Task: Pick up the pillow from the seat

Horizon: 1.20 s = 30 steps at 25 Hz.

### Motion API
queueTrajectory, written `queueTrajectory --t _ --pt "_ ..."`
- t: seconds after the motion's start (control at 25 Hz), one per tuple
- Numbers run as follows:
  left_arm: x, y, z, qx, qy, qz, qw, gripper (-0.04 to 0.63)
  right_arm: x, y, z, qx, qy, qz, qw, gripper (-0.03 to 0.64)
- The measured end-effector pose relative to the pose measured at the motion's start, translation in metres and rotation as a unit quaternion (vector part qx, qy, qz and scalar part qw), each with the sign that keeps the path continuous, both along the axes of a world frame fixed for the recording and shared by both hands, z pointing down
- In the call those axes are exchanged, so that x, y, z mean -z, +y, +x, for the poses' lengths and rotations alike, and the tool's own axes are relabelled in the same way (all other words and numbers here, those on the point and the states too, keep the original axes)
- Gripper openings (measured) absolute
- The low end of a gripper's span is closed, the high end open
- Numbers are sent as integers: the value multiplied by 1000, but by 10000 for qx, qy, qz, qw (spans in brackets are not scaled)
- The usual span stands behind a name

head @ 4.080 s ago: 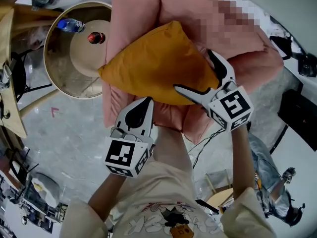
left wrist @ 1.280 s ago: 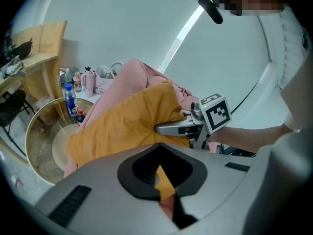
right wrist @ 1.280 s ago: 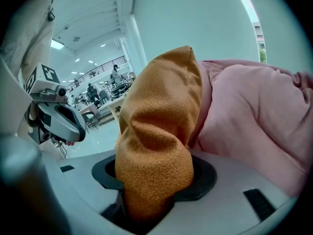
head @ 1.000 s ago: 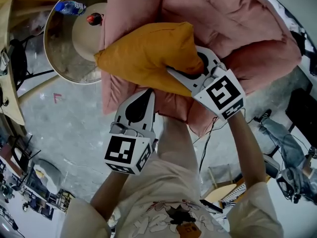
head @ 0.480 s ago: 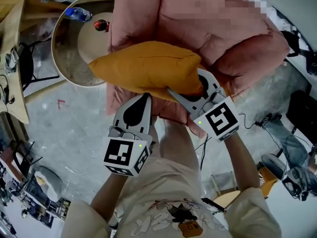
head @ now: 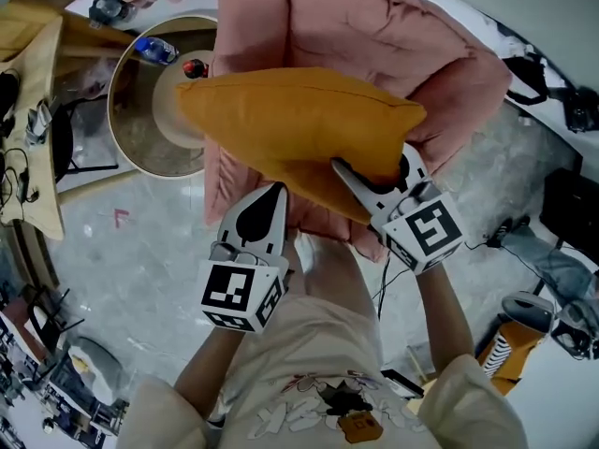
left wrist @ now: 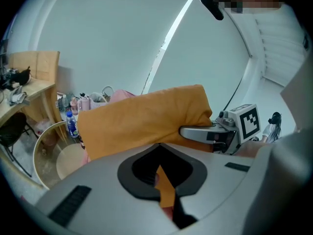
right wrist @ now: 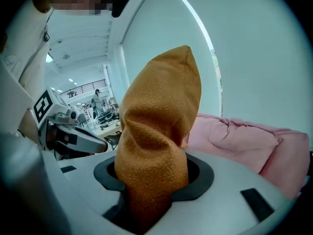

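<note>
The orange pillow (head: 299, 124) hangs in the air above the pink armchair's seat (head: 309, 209). My right gripper (head: 374, 168) is shut on the pillow's near right corner. In the right gripper view the fabric (right wrist: 154, 131) is bunched between the jaws and stands up from them. My left gripper (head: 271, 195) sits just under the pillow's near edge, shut, with nothing in it. In the left gripper view the pillow (left wrist: 142, 119) fills the middle, and the right gripper (left wrist: 215, 133) clamps its right end.
The pink padded armchair (head: 374, 36) lies behind and below the pillow. To its left is a round table (head: 131, 143) carrying a water bottle (head: 154, 50) and a small red object (head: 194, 67). A wooden desk (head: 33, 110) lines the left edge, and cables cross the grey floor (head: 140, 241).
The pillow has come up off the seat and turned flatter, held by the right gripper, which shifted slightly right. The left gripper has hardly moved.
</note>
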<state>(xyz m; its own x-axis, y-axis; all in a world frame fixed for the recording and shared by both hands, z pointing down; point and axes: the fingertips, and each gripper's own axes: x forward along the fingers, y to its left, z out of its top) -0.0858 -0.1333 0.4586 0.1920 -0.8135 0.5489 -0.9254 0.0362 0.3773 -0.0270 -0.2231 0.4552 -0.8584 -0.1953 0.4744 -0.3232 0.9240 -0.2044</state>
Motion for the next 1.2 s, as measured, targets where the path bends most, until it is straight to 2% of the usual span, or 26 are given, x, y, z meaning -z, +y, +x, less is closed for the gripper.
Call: queueTrajectory --t 0.32,0.72,1.2 --pt "37 8 16 -78 -170 297 9994 5 42 9 24 -323 -143 282 9990 229" --pt "79 31 44 -191 -355 611 9973 5 81 33 64 -1015 -427 224 9937 229" --pt "127 58 73 -231 -532 1013 9932 5 141 71 102 -1333 -670 661 9866 230"
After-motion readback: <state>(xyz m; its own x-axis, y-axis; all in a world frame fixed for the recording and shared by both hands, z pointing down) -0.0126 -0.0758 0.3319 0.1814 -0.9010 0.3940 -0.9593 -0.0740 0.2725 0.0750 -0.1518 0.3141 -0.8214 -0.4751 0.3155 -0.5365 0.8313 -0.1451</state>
